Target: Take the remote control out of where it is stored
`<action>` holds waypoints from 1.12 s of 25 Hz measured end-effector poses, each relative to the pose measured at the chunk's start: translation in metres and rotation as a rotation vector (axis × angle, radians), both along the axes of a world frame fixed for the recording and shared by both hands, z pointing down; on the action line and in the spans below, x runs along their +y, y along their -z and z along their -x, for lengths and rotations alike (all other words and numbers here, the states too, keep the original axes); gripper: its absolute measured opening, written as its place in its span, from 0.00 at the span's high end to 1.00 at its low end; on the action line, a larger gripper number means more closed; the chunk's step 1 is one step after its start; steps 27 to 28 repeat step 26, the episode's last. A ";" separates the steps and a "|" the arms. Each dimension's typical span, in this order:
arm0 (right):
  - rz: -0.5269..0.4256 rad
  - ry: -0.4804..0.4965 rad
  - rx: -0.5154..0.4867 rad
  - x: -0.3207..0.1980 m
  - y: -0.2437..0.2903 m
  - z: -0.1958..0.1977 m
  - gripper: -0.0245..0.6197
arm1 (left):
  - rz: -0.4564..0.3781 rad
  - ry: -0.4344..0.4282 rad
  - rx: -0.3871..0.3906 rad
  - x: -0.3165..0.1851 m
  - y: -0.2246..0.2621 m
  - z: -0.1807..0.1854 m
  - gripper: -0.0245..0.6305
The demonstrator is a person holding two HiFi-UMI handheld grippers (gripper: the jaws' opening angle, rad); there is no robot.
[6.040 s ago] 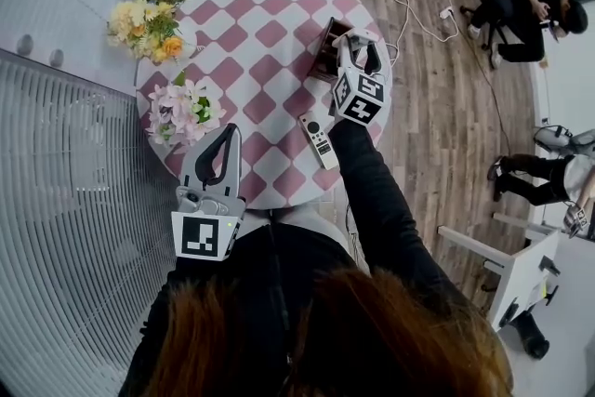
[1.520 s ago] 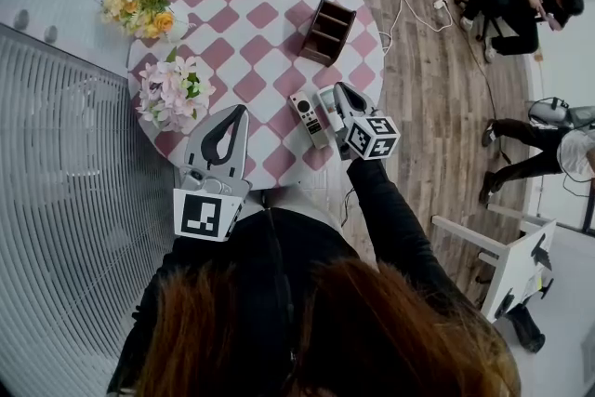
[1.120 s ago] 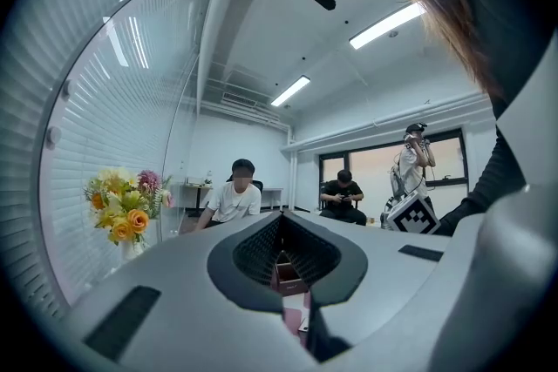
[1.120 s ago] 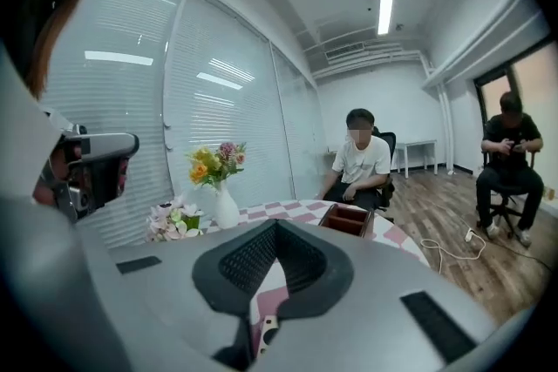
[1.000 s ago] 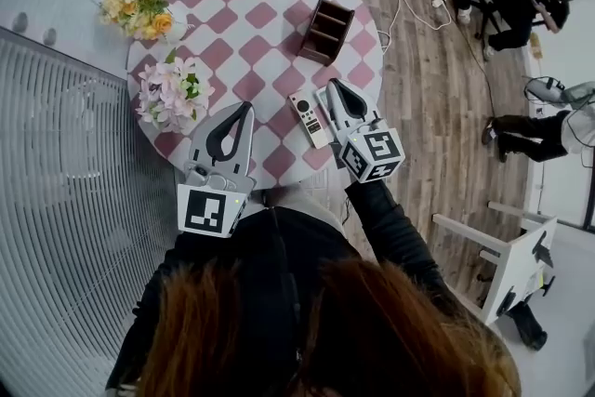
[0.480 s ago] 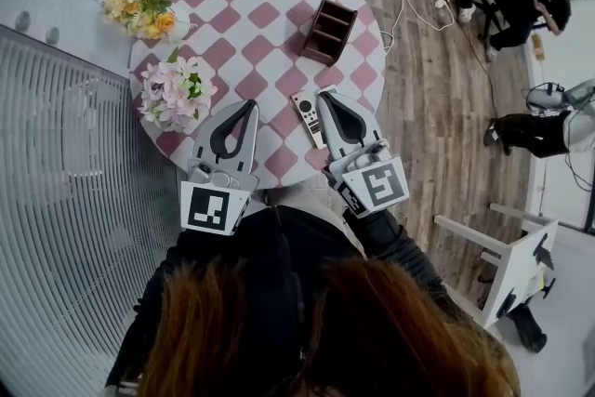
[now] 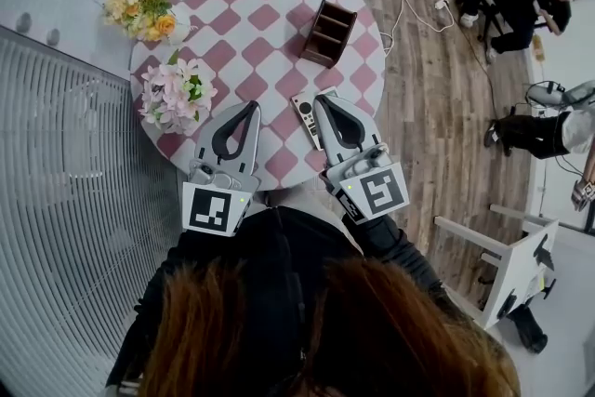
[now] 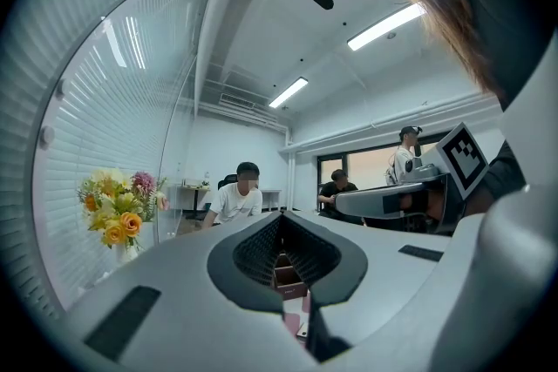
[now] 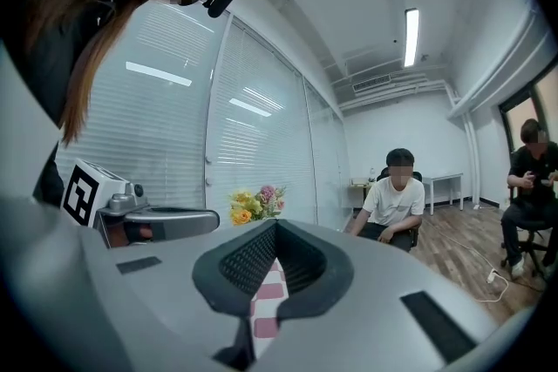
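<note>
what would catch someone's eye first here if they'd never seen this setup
The round table in its pink-and-white checked cloth fills the head view, with three bunches of flowers along its left edge. A pale remote control lies flat on the cloth, out of the brown wooden holder that stands farther back. The left tool and right tool, both shut and empty, hover over the near edge, the remote just left of the right one's tip.

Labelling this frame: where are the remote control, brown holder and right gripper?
remote control [image 7: 304, 114], head view, its upper button end.
brown holder [image 7: 327, 33], head view, its middle divider.
right gripper [image 7: 323, 99], head view, closed jaw tips.
</note>
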State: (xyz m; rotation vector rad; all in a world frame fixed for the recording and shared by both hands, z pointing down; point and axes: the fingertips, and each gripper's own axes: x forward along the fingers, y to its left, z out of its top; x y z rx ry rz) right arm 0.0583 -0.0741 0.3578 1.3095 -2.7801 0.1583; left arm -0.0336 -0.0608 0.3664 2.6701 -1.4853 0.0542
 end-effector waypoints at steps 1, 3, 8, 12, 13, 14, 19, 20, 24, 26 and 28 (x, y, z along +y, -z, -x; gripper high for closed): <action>0.000 0.001 0.002 0.000 0.000 0.000 0.94 | 0.000 0.000 0.001 0.000 0.000 0.000 0.95; 0.002 0.002 0.001 -0.001 0.000 0.001 0.94 | -0.001 0.000 0.001 0.000 0.000 0.000 0.95; 0.001 0.001 0.001 -0.001 0.000 0.001 0.94 | -0.007 -0.001 0.001 0.000 0.001 -0.001 0.95; 0.003 0.001 0.003 -0.002 -0.002 0.002 0.94 | -0.006 -0.001 0.000 -0.001 0.001 -0.002 0.95; 0.006 0.000 0.002 -0.002 -0.002 0.003 0.94 | -0.006 -0.002 0.000 -0.001 0.000 -0.002 0.95; 0.008 -0.001 0.002 -0.002 -0.003 0.003 0.94 | -0.006 -0.002 -0.001 -0.001 0.000 -0.002 0.95; 0.005 -0.003 0.005 -0.002 -0.004 0.002 0.94 | -0.012 -0.002 -0.004 -0.001 0.002 -0.001 0.95; 0.005 -0.003 0.004 -0.002 -0.004 0.002 0.94 | -0.014 -0.003 -0.004 -0.001 0.002 -0.002 0.95; 0.011 -0.007 0.001 -0.003 -0.003 0.002 0.94 | -0.014 -0.007 -0.007 -0.002 0.004 -0.004 0.95; 0.016 -0.010 -0.002 -0.004 -0.002 0.002 0.94 | -0.012 -0.008 -0.009 -0.002 0.004 -0.005 0.95; 0.016 -0.010 -0.002 -0.004 -0.002 0.002 0.94 | -0.012 -0.008 -0.009 -0.002 0.004 -0.005 0.95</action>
